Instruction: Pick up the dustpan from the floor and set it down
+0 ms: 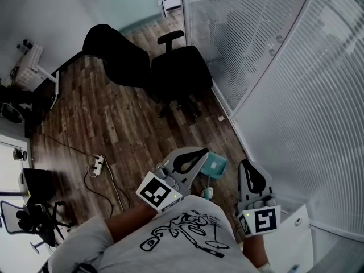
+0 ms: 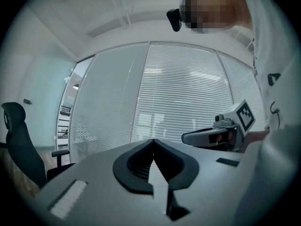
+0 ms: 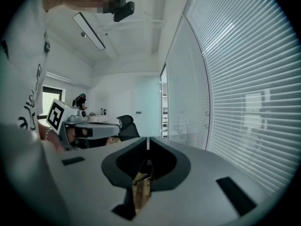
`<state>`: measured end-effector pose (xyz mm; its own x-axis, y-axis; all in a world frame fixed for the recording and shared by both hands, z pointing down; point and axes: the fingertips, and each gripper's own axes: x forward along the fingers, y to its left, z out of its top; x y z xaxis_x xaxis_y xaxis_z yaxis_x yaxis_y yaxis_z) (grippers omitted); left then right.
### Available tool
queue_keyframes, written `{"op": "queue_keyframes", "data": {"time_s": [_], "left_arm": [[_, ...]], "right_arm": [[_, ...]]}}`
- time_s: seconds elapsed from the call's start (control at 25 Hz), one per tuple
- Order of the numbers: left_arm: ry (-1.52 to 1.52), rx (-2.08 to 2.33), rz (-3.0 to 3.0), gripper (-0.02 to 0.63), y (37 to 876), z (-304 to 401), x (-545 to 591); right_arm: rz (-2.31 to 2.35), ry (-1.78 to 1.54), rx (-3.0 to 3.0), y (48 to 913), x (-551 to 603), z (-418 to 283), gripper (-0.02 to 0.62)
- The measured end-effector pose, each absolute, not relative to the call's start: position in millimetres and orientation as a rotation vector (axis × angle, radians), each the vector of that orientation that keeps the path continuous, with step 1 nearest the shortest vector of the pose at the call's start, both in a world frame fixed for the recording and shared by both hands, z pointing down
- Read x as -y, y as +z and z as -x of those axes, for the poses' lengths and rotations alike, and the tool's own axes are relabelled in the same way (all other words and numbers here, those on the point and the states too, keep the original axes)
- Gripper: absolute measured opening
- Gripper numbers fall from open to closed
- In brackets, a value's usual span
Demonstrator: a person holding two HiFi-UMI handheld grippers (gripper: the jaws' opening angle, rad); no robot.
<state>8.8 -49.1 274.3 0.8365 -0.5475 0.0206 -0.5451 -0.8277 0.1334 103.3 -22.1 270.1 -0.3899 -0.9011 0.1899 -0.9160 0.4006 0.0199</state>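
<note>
So the person's standing right by the glass wall (image 1: 296,95) with its white blinds, both grippers held up in front of their chest and pointing roughly level; the left gripper (image 2: 153,141) has its jaws pressed together at the tips with nothing between them; the right gripper (image 3: 148,141) is the same deal, jaws together and empty, with just a sliver of brown floor showing through the opening behind its tips.

The teal dustpan (image 1: 215,165) is in neither of them; it's down on the wooden floor (image 1: 114,124), close to the foot of the glass wall; in the head view it shows between the two grippers, pan end farther from the person and the handle running back toward their feet; can't tell if it's lying flat or propped up.

Further out there's a black office chair (image 1: 182,67) near the glass, and a high-backed black chair (image 1: 116,53) just beside it on the left; a white power strip (image 1: 98,165) with a dark cable lies on the floor off to the person's left, well apart from the dustpan; the person's in a white t-shirt (image 1: 176,238) with a black doodle print; a white panel (image 1: 296,240) sits low on the right by the wall.
</note>
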Motion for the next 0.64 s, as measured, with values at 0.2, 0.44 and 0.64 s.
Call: {"op": "queue_keyframes", "data": {"time_s": [0.2, 0.44, 0.64], "left_arm": [[-0.043, 0.866, -2.871, 0.002, 273.1, -8.1, 47.2], [-0.026, 0.861, -2.875, 0.002, 276.4, -9.2, 45.7], [-0.039, 0.859, -2.859, 0.002, 277.3, -8.0, 43.5]], "right_arm": [[-1.627, 0.132, 2.479, 270.4, 19.3, -103.4, 0.017], [-1.631, 0.132, 2.472, 273.3, 18.9, -105.7, 0.017], [-1.632, 0.130, 2.464, 275.9, 16.6, -105.8, 0.017]]}}
